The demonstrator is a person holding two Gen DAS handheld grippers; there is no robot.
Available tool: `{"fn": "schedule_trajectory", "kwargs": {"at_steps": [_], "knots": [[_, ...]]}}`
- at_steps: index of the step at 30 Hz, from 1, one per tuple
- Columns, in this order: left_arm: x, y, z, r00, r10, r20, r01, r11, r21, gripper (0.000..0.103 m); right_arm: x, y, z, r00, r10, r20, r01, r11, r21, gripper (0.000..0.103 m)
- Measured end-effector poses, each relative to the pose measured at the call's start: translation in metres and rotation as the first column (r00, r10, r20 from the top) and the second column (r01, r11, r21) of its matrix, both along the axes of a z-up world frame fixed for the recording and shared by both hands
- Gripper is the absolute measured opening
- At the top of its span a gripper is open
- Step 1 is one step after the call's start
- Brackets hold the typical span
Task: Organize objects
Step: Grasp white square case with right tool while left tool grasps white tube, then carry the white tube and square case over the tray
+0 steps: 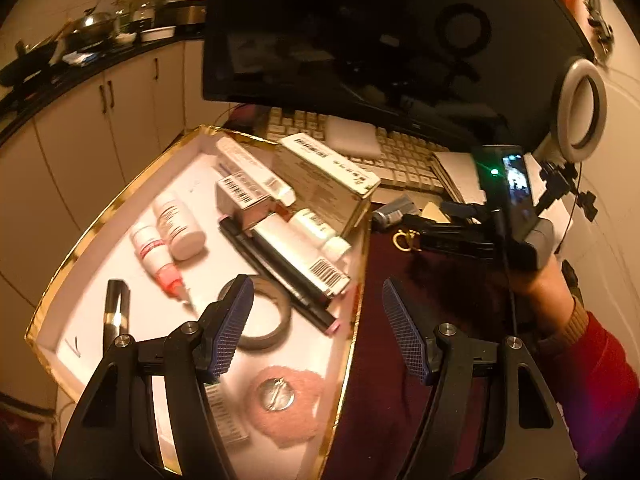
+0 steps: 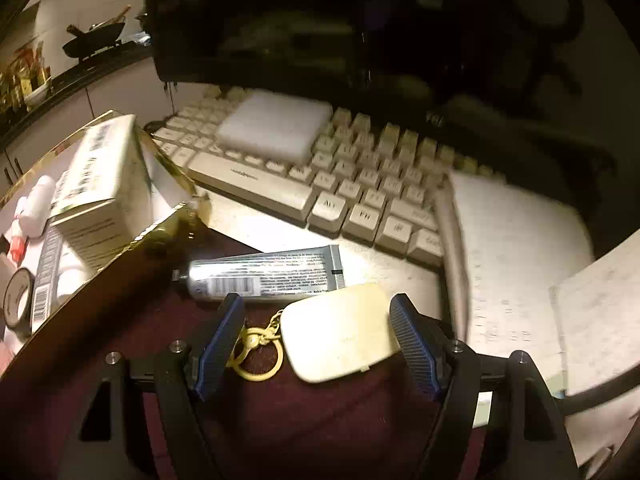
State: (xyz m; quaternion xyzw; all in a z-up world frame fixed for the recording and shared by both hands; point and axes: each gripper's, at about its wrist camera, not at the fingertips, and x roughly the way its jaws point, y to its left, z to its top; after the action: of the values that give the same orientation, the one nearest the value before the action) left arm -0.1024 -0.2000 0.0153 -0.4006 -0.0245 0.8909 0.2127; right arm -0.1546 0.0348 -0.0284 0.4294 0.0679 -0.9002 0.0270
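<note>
A gold-rimmed white box (image 1: 100, 216) holds small bottles (image 1: 176, 224), cartons (image 1: 328, 168), dark pens (image 1: 276, 272), a tape roll (image 1: 264, 320) and a pink pad (image 1: 288, 404). My left gripper (image 1: 318, 320) is open and empty above the box's right rim. My right gripper (image 2: 316, 340) is open, with a cream compact case (image 2: 340, 332) on a yellow key ring (image 2: 256, 356) lying between its fingers. A silver tube (image 2: 264, 276) lies just beyond it. In the left wrist view the right gripper (image 1: 460, 224) shows beside the tube (image 1: 392, 212).
A beige keyboard (image 2: 352, 184) with a white block (image 2: 276, 124) on it lies under a dark monitor (image 1: 380, 40). A notebook (image 2: 516, 248) lies at right. A ring light (image 1: 580, 108) stands at far right. The box corner (image 2: 168, 216) is close on the left.
</note>
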Motion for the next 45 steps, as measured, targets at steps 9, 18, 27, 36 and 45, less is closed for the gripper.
{"fn": "schedule_trajectory", "kwargs": {"at_steps": [9,18,27,36,45], "knots": [[-0.025,0.037,0.015,0.996,-0.085,0.027,0.085,0.996,-0.01,0.068,-0.002,0.019,-0.013,0.998,0.001,0.058,-0.001,1.0,-0.002,0.074],[-0.05,0.106,0.015,0.978,-0.193,0.081,0.202,0.973,-0.109,0.068,0.041,0.03,-0.011,0.997,0.055,0.056,-0.05,0.994,-0.098,0.072],[-0.099,0.188,-0.02,0.938,-0.272,0.217,0.322,0.914,-0.246,0.068,0.134,0.009,-0.001,0.992,0.126,0.029,-0.119,0.978,-0.169,0.072],[-0.133,0.218,-0.045,0.934,-0.281,0.221,0.346,0.865,-0.363,0.068,0.175,0.027,0.009,0.995,0.102,0.001,-0.099,0.964,-0.246,0.072],[-0.129,0.213,-0.067,0.912,-0.301,0.278,0.39,0.846,-0.363,0.043,0.179,0.025,0.012,0.994,0.104,-0.023,-0.106,0.954,-0.279,0.072]]}}
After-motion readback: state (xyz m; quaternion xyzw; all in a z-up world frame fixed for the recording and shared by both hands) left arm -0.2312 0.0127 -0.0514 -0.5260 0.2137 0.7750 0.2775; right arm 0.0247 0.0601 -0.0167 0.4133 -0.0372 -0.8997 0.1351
